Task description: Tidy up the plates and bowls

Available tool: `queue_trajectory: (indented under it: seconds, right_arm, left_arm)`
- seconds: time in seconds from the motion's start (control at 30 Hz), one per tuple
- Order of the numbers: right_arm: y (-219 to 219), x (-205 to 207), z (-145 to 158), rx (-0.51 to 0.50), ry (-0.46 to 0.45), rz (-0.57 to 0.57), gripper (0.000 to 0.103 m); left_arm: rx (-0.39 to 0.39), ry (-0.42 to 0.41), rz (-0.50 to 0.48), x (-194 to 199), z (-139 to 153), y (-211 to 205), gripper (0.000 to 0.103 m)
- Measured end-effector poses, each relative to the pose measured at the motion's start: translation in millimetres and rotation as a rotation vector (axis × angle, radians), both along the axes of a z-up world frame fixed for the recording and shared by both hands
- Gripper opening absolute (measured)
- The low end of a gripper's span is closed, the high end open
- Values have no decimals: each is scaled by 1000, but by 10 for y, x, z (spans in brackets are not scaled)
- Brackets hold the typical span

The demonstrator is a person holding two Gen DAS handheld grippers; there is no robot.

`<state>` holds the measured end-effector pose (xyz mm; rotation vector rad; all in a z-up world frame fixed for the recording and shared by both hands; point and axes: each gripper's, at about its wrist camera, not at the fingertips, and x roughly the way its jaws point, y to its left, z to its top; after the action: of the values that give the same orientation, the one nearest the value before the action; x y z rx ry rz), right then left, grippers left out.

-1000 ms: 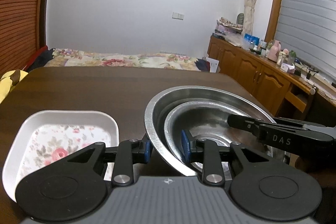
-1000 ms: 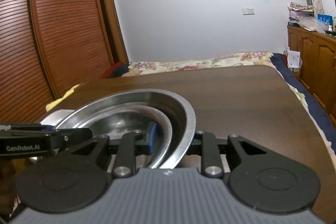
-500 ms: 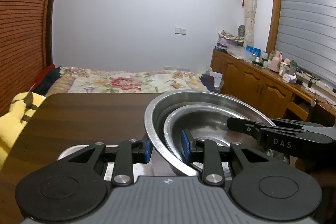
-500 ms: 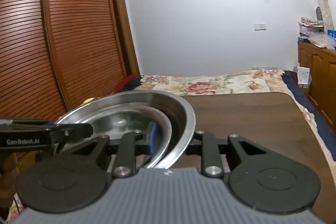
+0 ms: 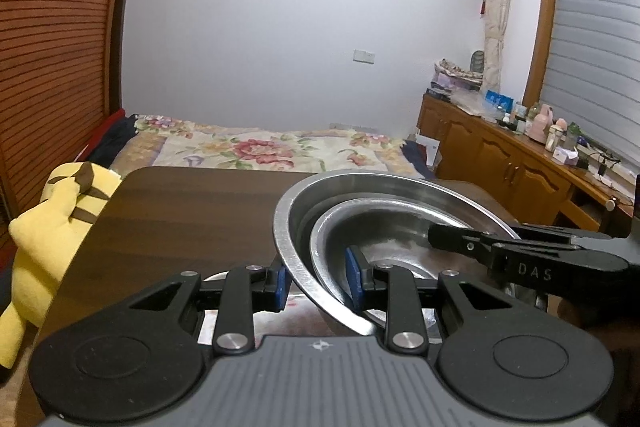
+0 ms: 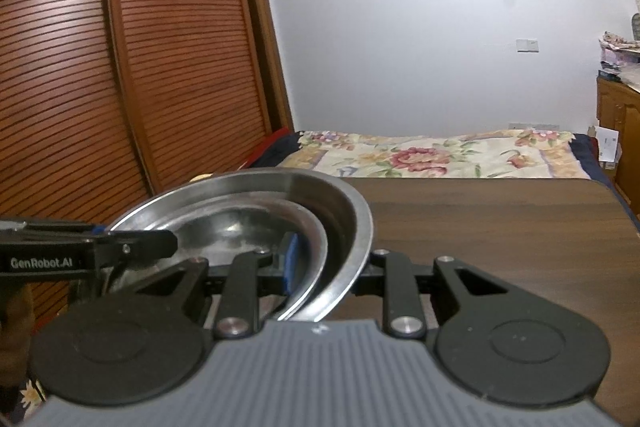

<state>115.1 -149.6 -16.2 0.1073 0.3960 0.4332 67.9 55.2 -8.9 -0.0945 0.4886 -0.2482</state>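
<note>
1. A dark wooden table (image 5: 180,219) fronts a floral bed (image 5: 260,147); a yellow plush (image 5: 52,223) sits left.
2. Left gripper (image 5: 316,281) and right gripper (image 6: 326,267) each clamp opposite rims of the nested steel bowls (image 5: 384,223).
3. The bowls have risen since earlier, now hiding the floral plate.

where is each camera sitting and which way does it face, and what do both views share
Left wrist: on the left gripper, facing across the table toward the bed; its fingers clamp the bowls' left rim, right gripper entering from the right.
Right wrist: on the right gripper, facing the bed beside the wardrobe; its fingers clamp the right rim, left gripper entering from the left.
Shared: both bowls, nested, plus table and bed.
</note>
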Motion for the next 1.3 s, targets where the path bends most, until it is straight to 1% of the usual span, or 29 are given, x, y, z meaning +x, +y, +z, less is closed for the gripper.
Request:
queue_trajectory:
  seconds: [0.27, 0.5, 0.77, 1.07, 1.3]
  right_arm:
    - [244, -38, -19, 7, 8, -8, 27]
    - [425, -57, -105, -39, 26, 15, 27]
    - [497, -39, -197, -68, 51, 20, 27]
    - [557, -62, -250, -79, 62, 38, 27]
    - [573, -39, -251, -84, 55, 50, 28]
  left_arm:
    - [20, 15, -32, -11, -27, 295, 30]
    - [17, 49, -17, 19, -176, 473, 30]
    - [21, 83, -1, 50, -340, 490, 30]
    - [31, 95, 26, 16, -428, 496, 30]
    - [43, 85, 37, 16, -441, 475, 31]
